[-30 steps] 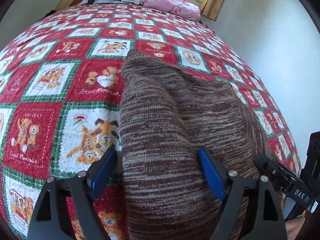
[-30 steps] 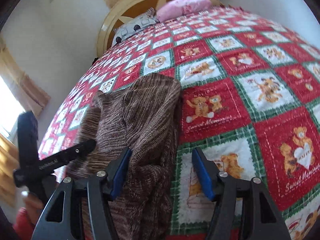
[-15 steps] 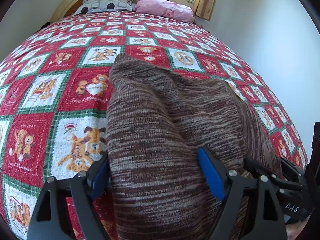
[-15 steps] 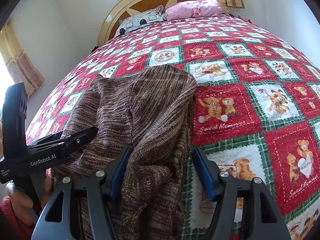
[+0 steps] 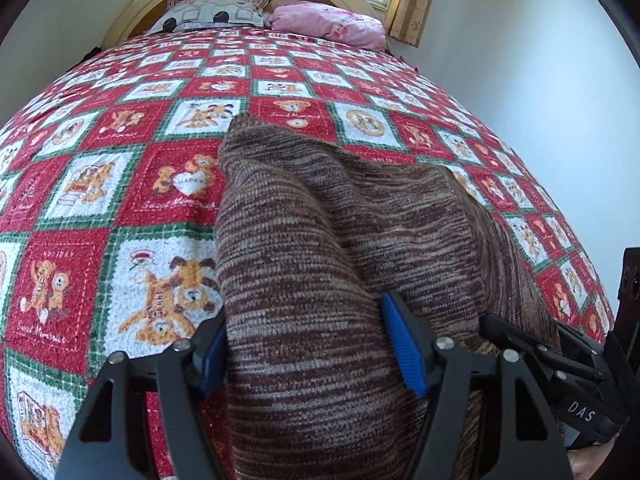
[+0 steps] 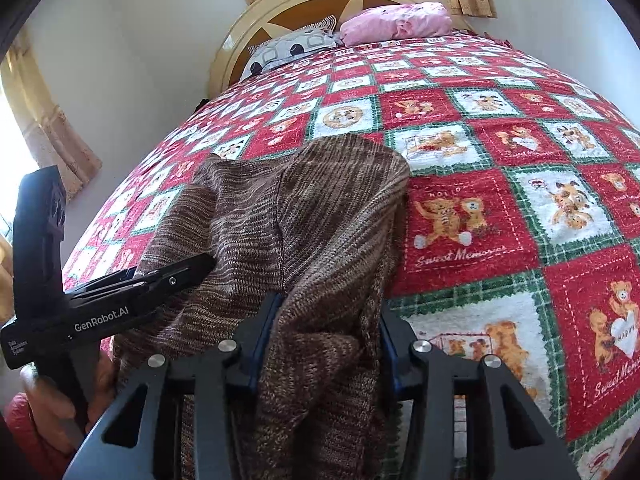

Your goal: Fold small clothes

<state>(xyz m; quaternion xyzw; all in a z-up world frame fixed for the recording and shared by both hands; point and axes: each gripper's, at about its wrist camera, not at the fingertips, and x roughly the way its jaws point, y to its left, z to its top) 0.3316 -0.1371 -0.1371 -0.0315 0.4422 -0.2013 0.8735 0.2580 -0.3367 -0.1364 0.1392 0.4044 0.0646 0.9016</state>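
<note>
Bed with red, white and green teddy-bear patchwork quilt fills both views; cream arched wooden headboard at far end. Grey-and-white patterned pillow and pink crumpled pillow lie side by side against it.

Brown-and-cream striped knitted garment lies on the quilt at the near end, bunched, a raised ridge running down its middle.

Left tongs: black, blue pads, closing; near-left edge of the garment sits between the pads, both pads against the fabric.

Right tongs: narrower, also closing; a gathered fold of the garment's near-right edge fills the gap, pads touching the knit on both sides.
</note>
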